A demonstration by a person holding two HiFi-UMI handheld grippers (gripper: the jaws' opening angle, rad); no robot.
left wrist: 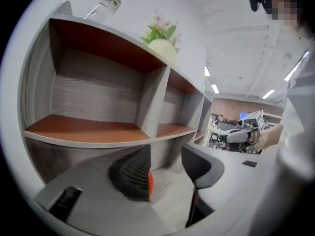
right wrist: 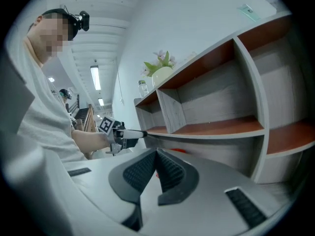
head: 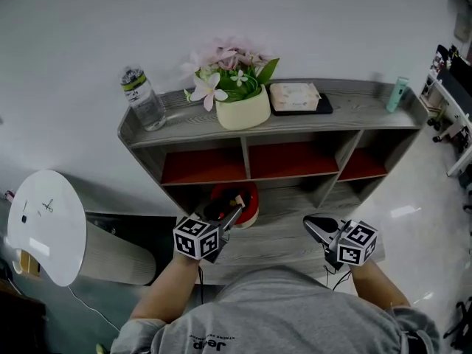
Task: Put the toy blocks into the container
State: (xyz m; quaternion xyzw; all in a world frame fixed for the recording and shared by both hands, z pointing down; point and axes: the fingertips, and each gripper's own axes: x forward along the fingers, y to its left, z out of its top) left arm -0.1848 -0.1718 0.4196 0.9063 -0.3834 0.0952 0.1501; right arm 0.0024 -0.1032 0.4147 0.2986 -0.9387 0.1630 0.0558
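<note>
here, the left gripper (head: pixel 227 214) (left wrist: pixel 167 163) had its jaws released, standing apart with nothing between the pads; only the grey board of the shelf unit (head: pixel 346 94) showed through the gap. a thin orange-red sliver ran along the inner edge of one pad, and what it was could not be told. the red container (head: pixel 251 201) sat on the lower board just ahead of these jaw tips, which overlapped its near rim in the head view; whether they touched it could not be told. small dark pieces (head: pixel 230 198) lay inside it, too small to name. the right gripper (head: pixel 316 227) (right wrist: pixel 156 154) had its jaws clenched tip to tip on nothing, and the container lay well off to their left. far beyond both pairs of jaws, on the top board, stood a water bottle (head: pixel 144 98), a flower pot (head: pixel 242 109) and a tissue pack (head: pixel 295 96).
</note>
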